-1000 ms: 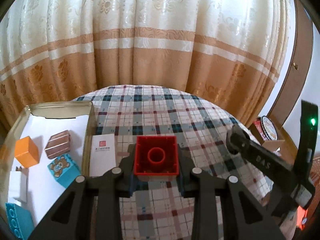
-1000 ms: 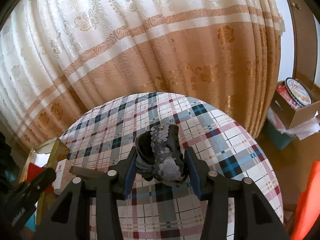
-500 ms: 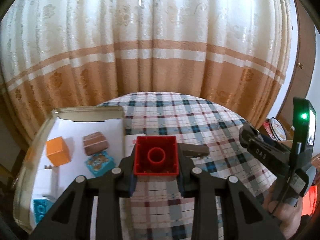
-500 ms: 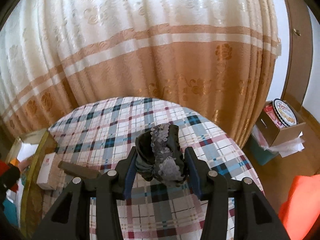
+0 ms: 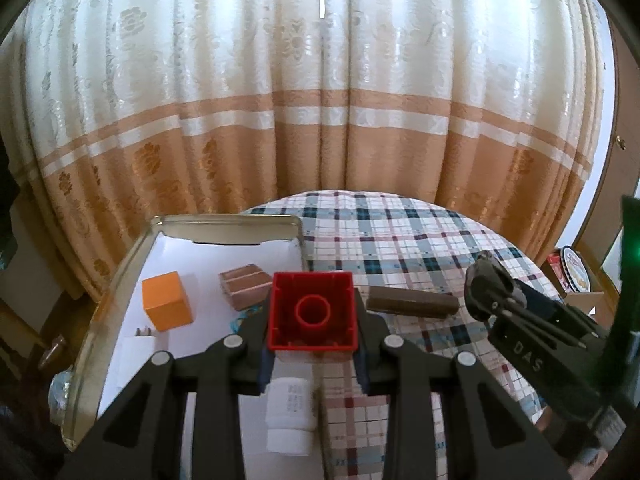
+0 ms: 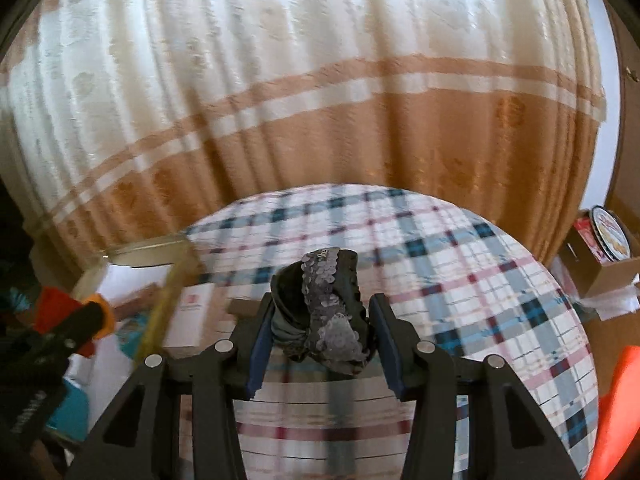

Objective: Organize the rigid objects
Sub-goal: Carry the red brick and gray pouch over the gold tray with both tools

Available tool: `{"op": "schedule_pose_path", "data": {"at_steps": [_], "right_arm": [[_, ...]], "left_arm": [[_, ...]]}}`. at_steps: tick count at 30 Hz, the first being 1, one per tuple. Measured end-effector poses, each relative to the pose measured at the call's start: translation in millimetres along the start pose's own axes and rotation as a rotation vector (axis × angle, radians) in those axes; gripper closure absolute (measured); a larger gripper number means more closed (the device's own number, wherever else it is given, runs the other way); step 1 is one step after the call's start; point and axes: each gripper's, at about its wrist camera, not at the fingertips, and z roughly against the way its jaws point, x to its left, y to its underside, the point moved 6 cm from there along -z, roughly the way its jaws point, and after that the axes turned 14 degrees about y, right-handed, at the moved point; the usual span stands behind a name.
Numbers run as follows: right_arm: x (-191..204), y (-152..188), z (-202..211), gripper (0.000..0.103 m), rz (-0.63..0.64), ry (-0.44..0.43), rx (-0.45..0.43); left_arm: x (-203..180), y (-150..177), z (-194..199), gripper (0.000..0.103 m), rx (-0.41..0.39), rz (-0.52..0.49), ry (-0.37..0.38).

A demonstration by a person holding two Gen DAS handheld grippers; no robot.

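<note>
My left gripper is shut on a red toy brick, hollow side toward the camera, held over the right edge of a metal tray. In the tray lie an orange cube, a brown ridged block and a white item. My right gripper is shut on a dark sequined fabric piece above the plaid table. It also shows in the left wrist view.
A brown bar and a white box lie on the tablecloth beside the tray. A white bottle sits below my left fingers. Curtains hang behind the table. A cardboard box with a tin stands at the right.
My left gripper has moved left with the red brick, bringing the tray more to the centre. My right gripper has swung left with the fabric piece; its view is blurred.
</note>
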Motion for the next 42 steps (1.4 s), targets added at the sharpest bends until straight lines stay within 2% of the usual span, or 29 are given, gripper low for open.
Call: {"op": "schedule_pose_path", "data": {"at_steps": [9,20,28,42], "right_arm": [[41.2,-5.8,29.0,0.053,0.047,-0.07,-0.056],[87.9,-10.1,45.1,0.053,0.08,-0.143,-0.075],[108.8,-8.6,47.7,0.053,0.097,-0.162,-0.075],[140.2,7.3,44.1,0.053,0.147,-0.188,-0.041]], "left_arm": [[28.4,-8.6,14.7,0.072,-0.034,0.021,-0.057],[76.7,-3.6,20.7,0.072,-0.012,0.101,-0.137],[95.8,2.6,18.3,0.072,0.013,0.128,-0.172],[119.9,6.8,20.3,0.072,0.026,0.119,-0.252]]}}
